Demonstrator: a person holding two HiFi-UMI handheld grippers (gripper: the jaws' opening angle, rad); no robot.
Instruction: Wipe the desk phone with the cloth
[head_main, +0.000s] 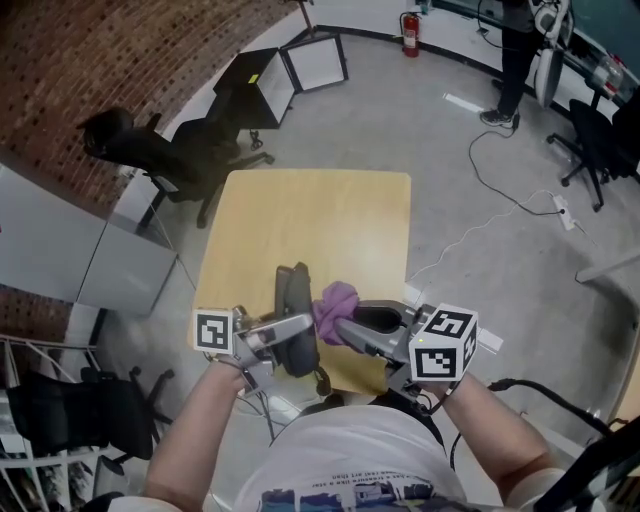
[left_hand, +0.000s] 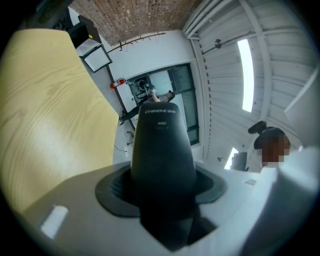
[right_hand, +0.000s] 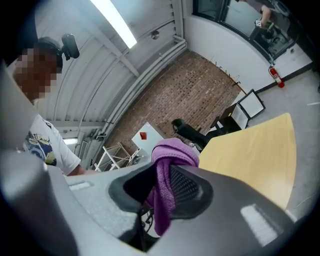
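My left gripper (head_main: 292, 332) is shut on a black phone handset (head_main: 293, 318), lifted over the near edge of the light wooden table (head_main: 300, 225). In the left gripper view the handset (left_hand: 162, 150) stands up between the jaws and fills the gap. A purple cloth (head_main: 335, 300) is bunched in my right gripper (head_main: 338, 326), which is shut on it just right of the handset, the cloth touching or nearly touching it. In the right gripper view the cloth (right_hand: 167, 167) hangs over the jaws. A coiled cord (head_main: 322, 380) hangs below the handset. No phone base shows.
A black office chair (head_main: 160, 150) stands left of the table's far corner. White panels (head_main: 315, 60) and a red fire extinguisher (head_main: 410, 33) are at the back. A cable (head_main: 500, 195) lies on the floor at the right, and a person (head_main: 515, 60) stands beyond it.
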